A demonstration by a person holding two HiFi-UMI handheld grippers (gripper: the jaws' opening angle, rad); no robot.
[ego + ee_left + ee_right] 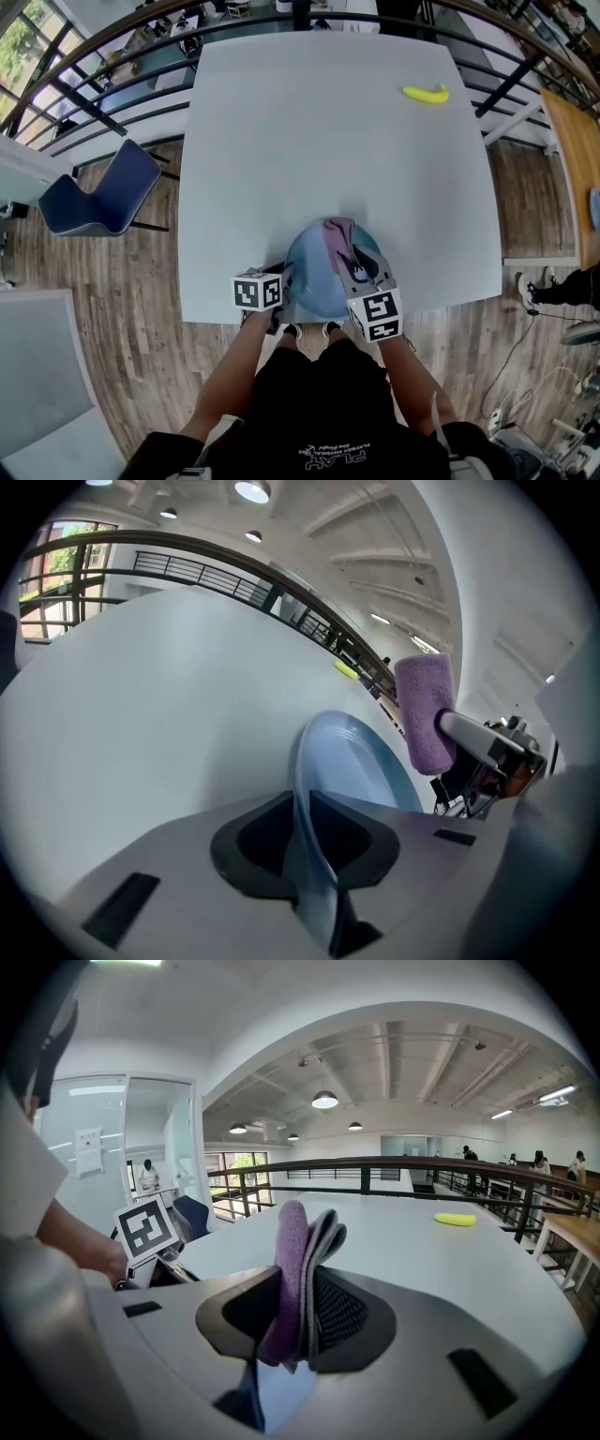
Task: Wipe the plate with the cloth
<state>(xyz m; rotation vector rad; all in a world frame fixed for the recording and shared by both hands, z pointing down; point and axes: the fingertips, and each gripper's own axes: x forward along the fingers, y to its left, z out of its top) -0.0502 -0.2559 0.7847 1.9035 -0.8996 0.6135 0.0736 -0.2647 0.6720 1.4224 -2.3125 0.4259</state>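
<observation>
One white table [319, 141] is carrying one blue plate [314, 281] at its near edge, one purple-grey cloth [339, 239] lying over the plate, and one banana [427, 94] well apart. Two grippers are gripping: the left gripper [302, 834] is clenching the plate's rim, and the right gripper [298, 1312] is pinching the folded cloth. In the head view the grippers are hiding the plate's near rim.

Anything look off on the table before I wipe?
Only a banana lying alone near the table's far right corner, unrelated to wiping. The plate stands tilted at the near edge, but its rim is gripped by the left gripper; the cloth is clamped in the right gripper.
</observation>
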